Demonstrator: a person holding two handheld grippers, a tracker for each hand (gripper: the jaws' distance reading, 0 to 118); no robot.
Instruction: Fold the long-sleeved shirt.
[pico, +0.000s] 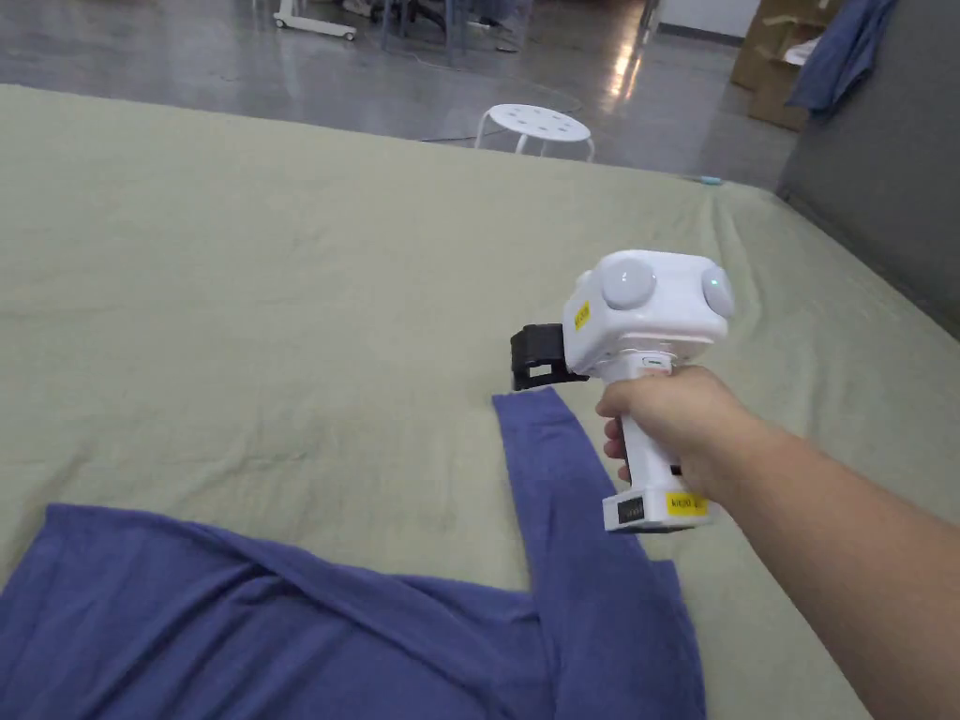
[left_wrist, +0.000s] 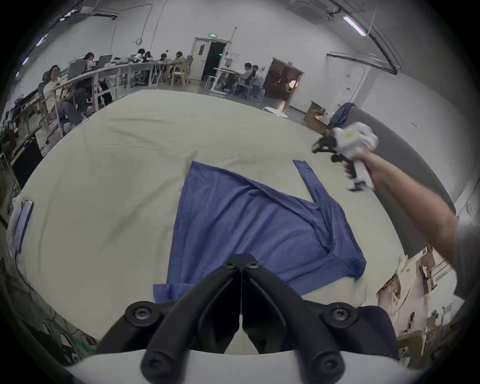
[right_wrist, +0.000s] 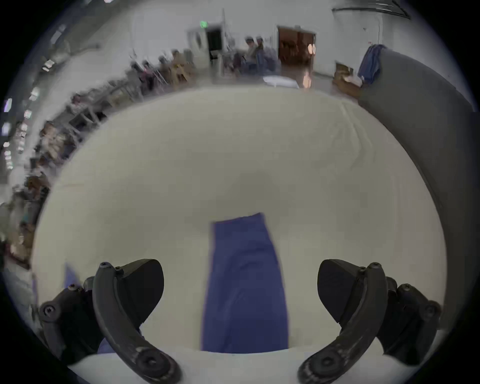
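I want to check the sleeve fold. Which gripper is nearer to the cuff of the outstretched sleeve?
Right. The right gripper hovers open at the sleeve cuff; the left gripper is shut, back over the shirt's body.

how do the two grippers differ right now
The left gripper has its jaws shut together; the right gripper has its jaws spread wide. The left gripper sits over the body of the blue shirt; the right gripper hovers by the cuff of the outstretched sleeve. Both have black jaws and hold nothing.

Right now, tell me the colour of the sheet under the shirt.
The sheet is a plain pale green, no pattern, under the blue shirt. The head view shows it best.
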